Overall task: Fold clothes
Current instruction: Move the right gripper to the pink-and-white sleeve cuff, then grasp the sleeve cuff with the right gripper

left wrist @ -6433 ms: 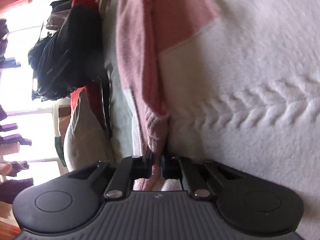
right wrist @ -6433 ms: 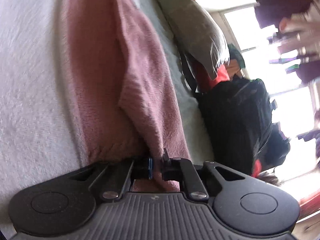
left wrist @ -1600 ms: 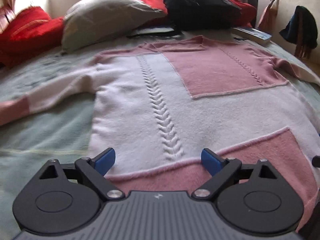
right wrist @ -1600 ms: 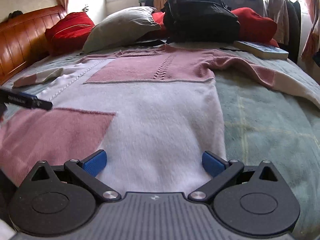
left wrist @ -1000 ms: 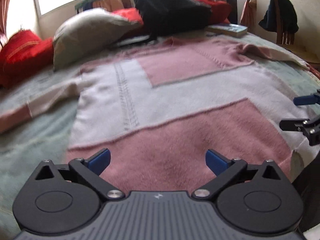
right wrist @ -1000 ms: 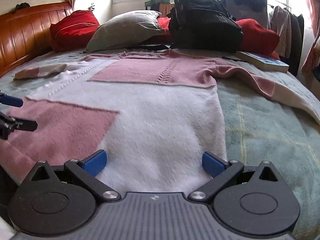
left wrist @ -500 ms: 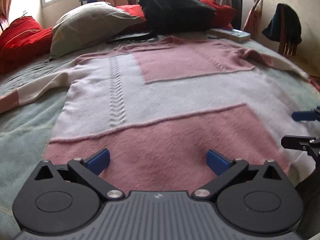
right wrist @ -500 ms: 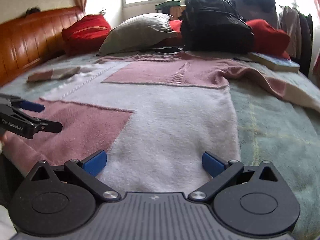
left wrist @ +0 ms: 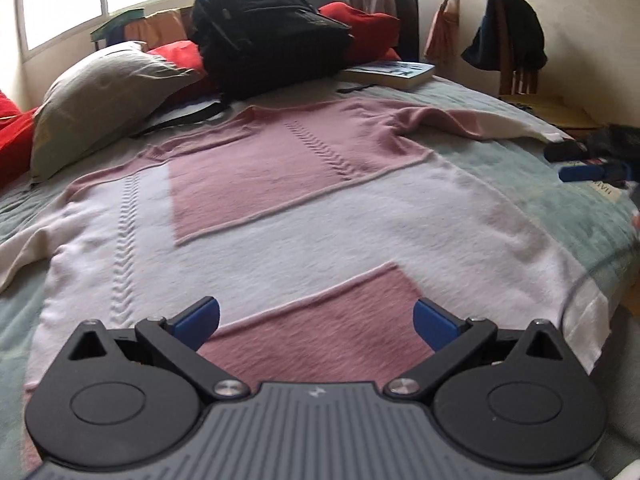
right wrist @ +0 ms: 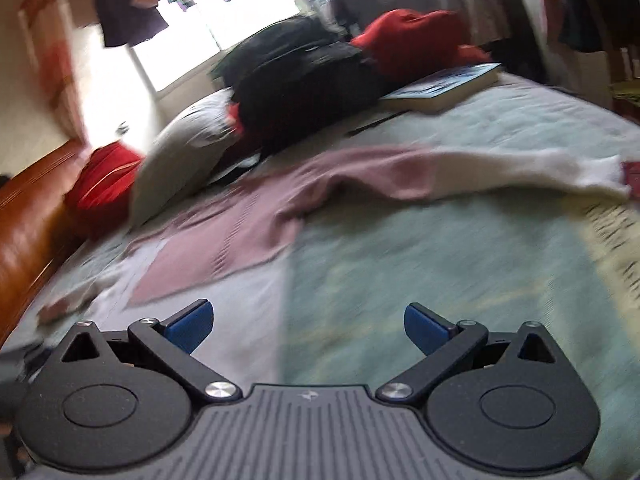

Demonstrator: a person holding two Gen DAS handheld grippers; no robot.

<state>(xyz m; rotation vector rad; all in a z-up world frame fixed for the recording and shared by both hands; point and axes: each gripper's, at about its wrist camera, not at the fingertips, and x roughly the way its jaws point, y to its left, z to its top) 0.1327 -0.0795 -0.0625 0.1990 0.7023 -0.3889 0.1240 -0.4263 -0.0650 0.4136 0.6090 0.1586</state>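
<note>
A pink and white knit sweater point(left wrist: 280, 208) lies spread flat on the bed, hem toward me, sleeves out to both sides. My left gripper point(left wrist: 316, 318) is open and empty, just above the pink hem panel. My right gripper point(right wrist: 306, 326) is open and empty, over the bedspread at the sweater's right edge; it also shows at the right edge of the left wrist view point(left wrist: 592, 168). The right sleeve point(right wrist: 460, 176) stretches across the bed ahead of it. The right wrist view is blurred.
A pale green bedspread point(left wrist: 520, 152) covers the bed. At its head are a black backpack point(left wrist: 264, 28), a grey pillow point(left wrist: 100, 92), red cushions point(left wrist: 360, 28) and a book point(left wrist: 392, 72). A wooden headboard point(right wrist: 24, 232) is at left. The bed edge point(left wrist: 612, 280) drops off at right.
Both grippers let go of the sweater, which now lies flat. In the last half second the right gripper swung right toward the sleeve; the left moved slightly forward over the hem.
</note>
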